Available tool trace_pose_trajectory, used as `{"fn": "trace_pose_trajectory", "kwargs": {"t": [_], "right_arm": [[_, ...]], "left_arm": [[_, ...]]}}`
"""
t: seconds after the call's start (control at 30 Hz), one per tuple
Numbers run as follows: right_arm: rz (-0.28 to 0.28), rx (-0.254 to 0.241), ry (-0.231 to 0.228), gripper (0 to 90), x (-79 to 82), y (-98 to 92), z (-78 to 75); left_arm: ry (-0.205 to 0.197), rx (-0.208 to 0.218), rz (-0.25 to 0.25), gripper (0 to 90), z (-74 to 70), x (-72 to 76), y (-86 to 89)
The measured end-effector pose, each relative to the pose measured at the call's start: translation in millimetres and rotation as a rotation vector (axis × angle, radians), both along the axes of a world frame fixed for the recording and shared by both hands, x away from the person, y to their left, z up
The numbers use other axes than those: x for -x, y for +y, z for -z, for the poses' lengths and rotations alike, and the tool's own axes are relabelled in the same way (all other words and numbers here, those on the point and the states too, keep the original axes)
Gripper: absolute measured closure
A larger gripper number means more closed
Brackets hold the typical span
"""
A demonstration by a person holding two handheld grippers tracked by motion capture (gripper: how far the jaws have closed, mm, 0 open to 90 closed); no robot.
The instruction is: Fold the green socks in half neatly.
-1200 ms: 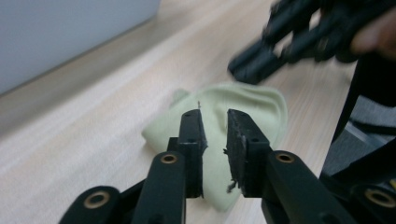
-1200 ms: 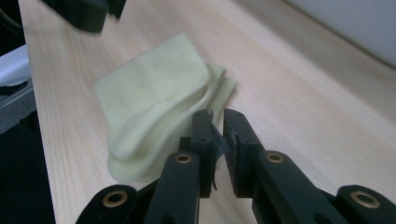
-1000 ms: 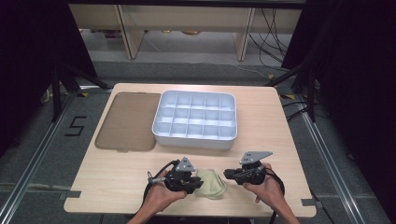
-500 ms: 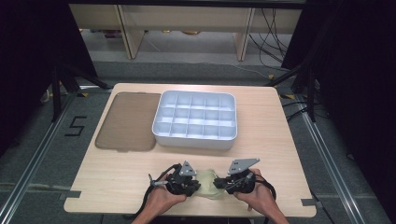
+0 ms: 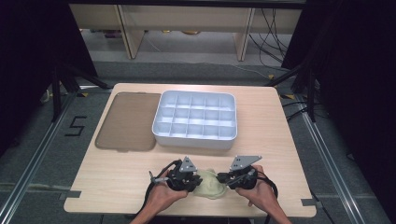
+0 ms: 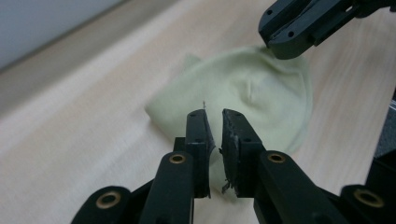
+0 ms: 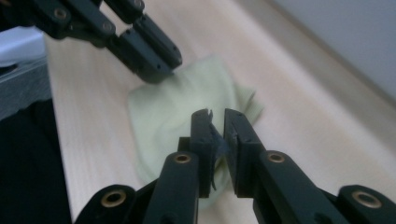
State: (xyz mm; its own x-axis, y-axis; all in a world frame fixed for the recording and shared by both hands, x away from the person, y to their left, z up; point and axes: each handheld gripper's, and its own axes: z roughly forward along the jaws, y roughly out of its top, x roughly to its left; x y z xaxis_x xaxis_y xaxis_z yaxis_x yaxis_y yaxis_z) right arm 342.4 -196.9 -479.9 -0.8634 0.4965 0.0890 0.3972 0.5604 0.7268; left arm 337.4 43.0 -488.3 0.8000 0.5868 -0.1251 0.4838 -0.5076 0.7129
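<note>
Cloth [image 5: 211,183], pale yellow-green, crumpled, softly creased

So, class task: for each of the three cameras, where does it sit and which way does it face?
High view: above the near table edge, looking forward and down at the divided tray; both forearms show.
Left gripper view: on the left hand-held gripper, facing the pale green cloth; its jaws show.
Right gripper view: on the right hand-held gripper, facing the cloth; its jaws show.
Shared: cloth, wooden table.
</note>
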Motion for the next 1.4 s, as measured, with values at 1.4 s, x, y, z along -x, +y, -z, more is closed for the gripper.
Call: {"fn": "trace_pose_trajectory", "kwargs": {"t": [1.4], "right_arm": [[0.041,0.037,0.014,85.7,-2.9,-7.3,6.3]], "left_arm": [[-0.021,-0.037,0.031,82.9,2.5,18.2,-3.7]]}}
